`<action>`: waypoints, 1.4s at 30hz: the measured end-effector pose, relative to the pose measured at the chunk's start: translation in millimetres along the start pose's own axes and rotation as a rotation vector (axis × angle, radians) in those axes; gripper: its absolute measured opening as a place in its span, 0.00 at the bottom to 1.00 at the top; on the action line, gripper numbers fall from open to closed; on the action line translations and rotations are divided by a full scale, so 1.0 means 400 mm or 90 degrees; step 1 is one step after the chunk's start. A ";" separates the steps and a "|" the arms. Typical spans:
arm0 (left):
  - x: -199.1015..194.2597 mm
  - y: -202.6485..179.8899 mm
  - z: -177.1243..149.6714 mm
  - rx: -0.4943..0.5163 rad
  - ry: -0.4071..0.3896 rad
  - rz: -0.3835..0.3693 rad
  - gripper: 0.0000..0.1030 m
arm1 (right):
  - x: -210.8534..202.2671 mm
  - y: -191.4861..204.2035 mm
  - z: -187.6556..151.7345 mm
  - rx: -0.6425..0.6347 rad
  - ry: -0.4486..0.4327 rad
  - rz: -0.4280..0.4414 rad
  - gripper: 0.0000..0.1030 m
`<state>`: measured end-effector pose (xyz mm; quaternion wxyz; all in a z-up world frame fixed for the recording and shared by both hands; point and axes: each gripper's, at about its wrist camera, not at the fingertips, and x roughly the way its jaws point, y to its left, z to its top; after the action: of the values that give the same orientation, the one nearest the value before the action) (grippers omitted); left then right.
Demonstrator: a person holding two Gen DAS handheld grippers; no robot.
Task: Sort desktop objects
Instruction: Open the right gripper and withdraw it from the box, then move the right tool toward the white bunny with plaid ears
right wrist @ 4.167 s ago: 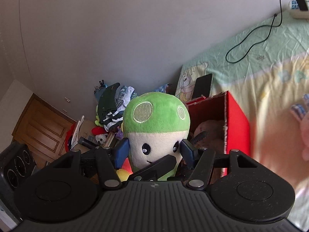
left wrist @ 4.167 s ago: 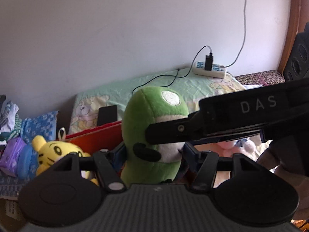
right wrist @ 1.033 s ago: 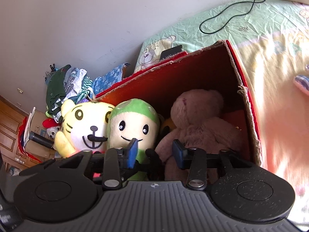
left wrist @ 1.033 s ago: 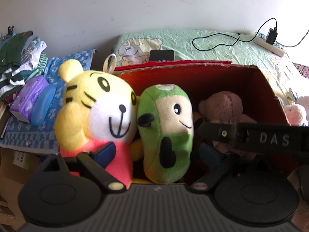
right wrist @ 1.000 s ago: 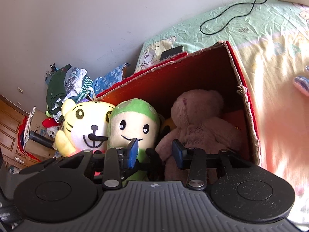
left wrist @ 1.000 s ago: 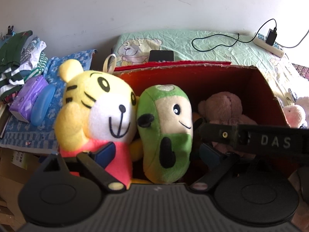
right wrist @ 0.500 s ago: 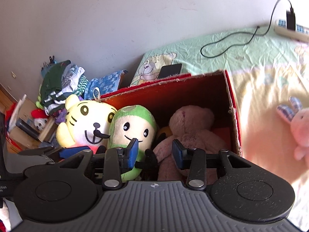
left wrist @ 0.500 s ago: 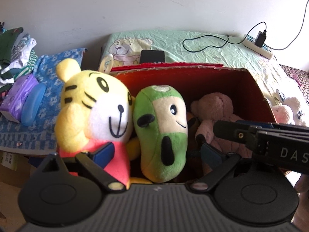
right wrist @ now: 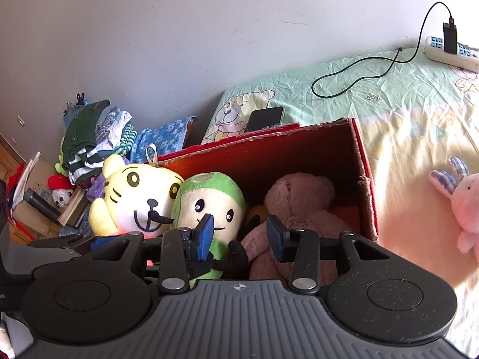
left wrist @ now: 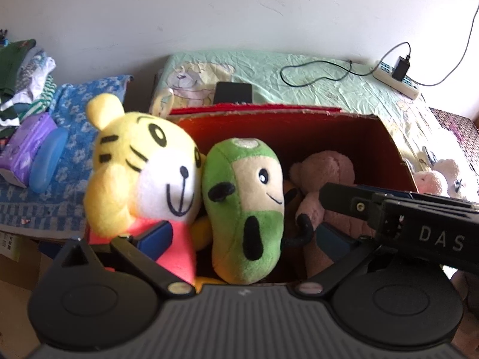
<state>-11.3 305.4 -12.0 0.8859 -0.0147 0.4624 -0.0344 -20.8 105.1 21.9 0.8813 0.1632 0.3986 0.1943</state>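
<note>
Your left tool (left wrist: 242, 237) hangs over the near edge of the red box (left wrist: 269, 112), its jaws opening wide, and the green toy (left wrist: 244, 209) stands between them with neither pad pressing on it. That green toy sits inside the box, leaning against the yellow tiger (left wrist: 140, 176) on one side, with the pink bear (left wrist: 326, 173) on its other side (the bear's lower half is hidden behind your right tool). Your right tool (right wrist: 239, 236) points down at the same box from beside the left one; its jaws stand partly apart and nothing is clamped between them, though the green toy's black arm shows in the gap. The box rests on a bed (right wrist: 419, 119) with a pale green sheet. A phone (right wrist: 265, 118) lies just behind the box, a power strip (right wrist: 449, 51) sits near the wall, and a pink rabbit (right wrist: 464, 203) lies on the bed beside the box.
</note>
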 end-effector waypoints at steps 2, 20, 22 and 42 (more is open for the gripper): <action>-0.015 -0.010 0.003 0.006 -0.015 0.024 0.99 | -0.006 -0.010 0.004 0.007 -0.001 0.008 0.42; -0.116 -0.139 0.012 -0.034 -0.039 0.109 0.99 | -0.173 -0.130 0.012 -0.005 -0.050 0.104 0.55; -0.122 -0.169 0.009 -0.036 -0.037 0.113 0.99 | -0.190 -0.159 0.006 -0.001 -0.048 0.105 0.55; -0.061 -0.633 -0.047 0.089 -0.020 -0.043 0.99 | -0.374 -0.614 -0.072 0.124 -0.054 -0.018 0.55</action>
<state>-52.6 55.0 11.7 0.8903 0.0307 0.4441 -0.0961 -81.6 -175.8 -9.2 0.8799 0.2504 0.3805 0.1352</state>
